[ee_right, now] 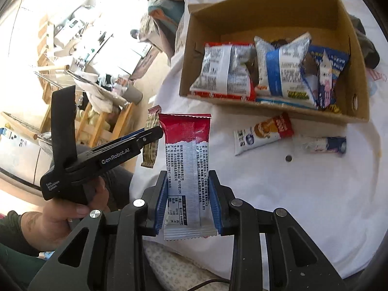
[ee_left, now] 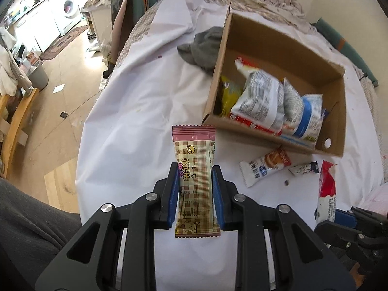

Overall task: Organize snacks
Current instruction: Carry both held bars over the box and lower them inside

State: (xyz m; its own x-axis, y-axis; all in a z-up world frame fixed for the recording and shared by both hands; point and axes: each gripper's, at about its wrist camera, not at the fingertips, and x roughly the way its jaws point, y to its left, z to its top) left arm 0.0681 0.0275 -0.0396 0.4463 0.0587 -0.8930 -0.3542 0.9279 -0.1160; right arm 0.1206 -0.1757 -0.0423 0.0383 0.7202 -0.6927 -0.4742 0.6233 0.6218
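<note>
My left gripper (ee_left: 195, 169) is shut on a pink-and-cream checked snack bar (ee_left: 194, 181), held above the white sheet. In the right wrist view that gripper (ee_right: 155, 131) and its checked bar (ee_right: 150, 140) show at the left, in a person's hand. My right gripper (ee_right: 188, 175) is shut on a red-and-white snack bar (ee_right: 185, 169), which also shows at the right edge of the left wrist view as a red-and-white bar (ee_left: 326, 189). The cardboard box (ee_left: 286, 48) (ee_right: 266, 7) lies ahead, holding several snack packets (ee_right: 266, 72). Two small snacks (ee_right: 263, 133) (ee_right: 322, 145) lie on the sheet in front of it.
A grey cloth (ee_left: 203, 46) lies against the box's side. A small dark coin-like disc (ee_right: 288, 158) sits on the white sheet (ee_left: 145, 97). Beyond the sheet's left edge are wooden floor (ee_left: 68, 101), wooden furniture, a grey bin (ee_left: 38, 75) and clutter.
</note>
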